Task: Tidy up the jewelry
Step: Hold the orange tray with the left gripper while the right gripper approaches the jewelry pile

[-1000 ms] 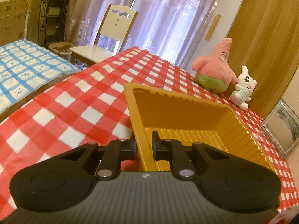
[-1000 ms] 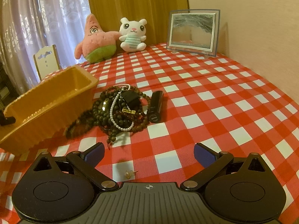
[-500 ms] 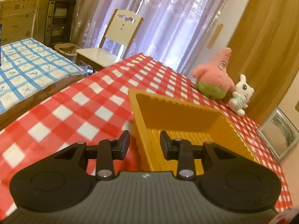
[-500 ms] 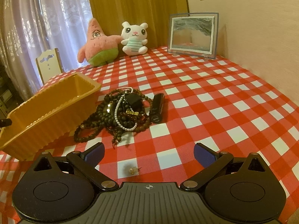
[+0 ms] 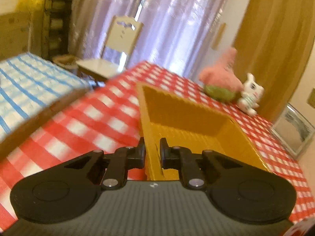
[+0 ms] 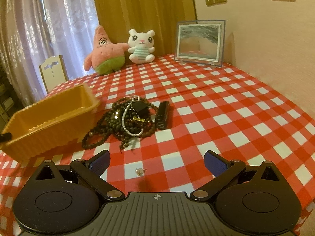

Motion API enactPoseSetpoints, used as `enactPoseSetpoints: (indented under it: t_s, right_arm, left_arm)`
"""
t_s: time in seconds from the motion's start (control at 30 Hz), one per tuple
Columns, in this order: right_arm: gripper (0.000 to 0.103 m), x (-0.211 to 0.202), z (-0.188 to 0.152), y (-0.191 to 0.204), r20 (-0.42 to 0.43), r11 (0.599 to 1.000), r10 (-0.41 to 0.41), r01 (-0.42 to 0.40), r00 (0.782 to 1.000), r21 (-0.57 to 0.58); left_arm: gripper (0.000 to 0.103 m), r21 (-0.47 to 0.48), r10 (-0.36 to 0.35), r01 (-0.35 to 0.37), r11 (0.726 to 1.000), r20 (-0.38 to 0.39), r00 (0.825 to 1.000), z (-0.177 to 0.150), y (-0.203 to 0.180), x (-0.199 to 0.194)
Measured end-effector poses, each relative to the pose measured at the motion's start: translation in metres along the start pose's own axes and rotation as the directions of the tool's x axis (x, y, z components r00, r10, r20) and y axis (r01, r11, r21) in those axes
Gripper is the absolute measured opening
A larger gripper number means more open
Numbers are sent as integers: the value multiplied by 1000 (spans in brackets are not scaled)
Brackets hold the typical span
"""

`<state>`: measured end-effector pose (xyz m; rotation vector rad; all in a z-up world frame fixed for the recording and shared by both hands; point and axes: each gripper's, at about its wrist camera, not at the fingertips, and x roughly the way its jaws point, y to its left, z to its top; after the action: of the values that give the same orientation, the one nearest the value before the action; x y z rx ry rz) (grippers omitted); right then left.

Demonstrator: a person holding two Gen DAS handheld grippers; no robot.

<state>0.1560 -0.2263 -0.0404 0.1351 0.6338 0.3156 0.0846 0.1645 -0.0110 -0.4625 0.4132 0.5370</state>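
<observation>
**A:** What were the jaws of the left gripper (image 5: pixel 152 151) doing?

**B:** They had just been closing, and the near wall of the yellow tray (image 5: pixel 196 118) stood pinched between them, one finger outside the wall and one inside. The tray ran away from the jaws, its ribbed floor bare as far as could be seen. That view was blurred.

**A:** And the right gripper (image 6: pixel 157 162)?

**B:** Its jaws stood wide apart with nothing between the blue pads (image 6: pixel 213 162). Just ahead of them, on the red-and-white checked cloth (image 6: pixel 226 102), lay a small earring (image 6: pixel 140 171), apart from both pads.

**A:** Where was the rest of the jewelry?

**B:** Farther out from the right jaws lay a tangled heap of dark bead strands (image 6: pixel 118 123) with a white pearl string (image 6: pixel 130 129) across it. A black tube (image 6: pixel 162 115) lay just beside the heap on its right. The tray sat to the left of the heap, close by.

**A:** Beyond that?

**B:** At the far edge of the table sat a pink star plush (image 6: pixel 104 53), a white bunny plush (image 6: pixel 140 47) touching its arm, and a framed picture (image 6: pixel 199 42) standing upright to their right.
</observation>
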Motion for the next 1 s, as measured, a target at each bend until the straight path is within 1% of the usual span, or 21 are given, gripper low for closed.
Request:
enactPoseSetpoints:
  t_s: [0.03,0.1,0.13,0.17,0.2,0.3,0.37,0.47,0.57,0.63,0.73,0.83,0.93,1.0]
  right_arm:
    - [101,0,-1,-1,-2,1000,0,0,1000,2]
    - [101,0,-2,0,-6,1000,2,-2,1000,2]
    - [101,0,-2,0,-7,1000,5,-5,1000,2]
    - [101,-1,-3,1,-7,1000,8,-8,1000,1]
    - [101,-1,-3,2,-8,1000,10,-10,1000,-1]
    - [101,0,-3,5,-10,1000,13,-13,1000,-9]
    - [101,2,-3,6,-13,1000,11,-12,1000,-14]
    - [101,5,-1,6,-12,1000,4,-4,1000,-14]
    - [101,7,3,6,-2,1000,0,0,1000,-18]
    - [101,10,5,7,3,1000,3,-3,1000,-23]
    - [101,16,5,8,-2,1000,10,-10,1000,-29]
    - [98,19,4,9,-16,999,20,-20,1000,-34]
    - [98,22,1,7,-28,999,20,-21,999,-29]
    - [98,22,0,6,-29,1000,16,-16,999,-24]
  left_arm:
    - [13,-3,24,-24,1000,19,1000,6,9,0]
    - [19,-24,49,-48,999,15,999,14,24,2]
    - [20,-48,64,-63,997,16,998,17,32,1]
    - [24,-68,76,-75,995,16,997,18,38,-1]
    - [30,-84,85,-84,993,14,996,17,43,-2]
    - [36,-112,82,-82,990,-3,997,5,45,-11]
    - [36,-137,81,-82,987,-9,997,-10,38,-18]
    - [36,-181,56,-56,982,-3,998,-29,26,-20]
    - [36,-249,38,-32,968,17,999,-35,18,-22]
    - [36,-273,27,-13,962,48,998,-35,13,-26]
    - [36,-254,26,-4,967,84,996,-31,5,-30]
    - [37,-292,21,12,956,113,993,-29,4,-35]
    - [38,-284,-4,34,958,107,994,-28,0,-37]
    - [39,-267,-4,31,963,104,995,-30,-6,-38]
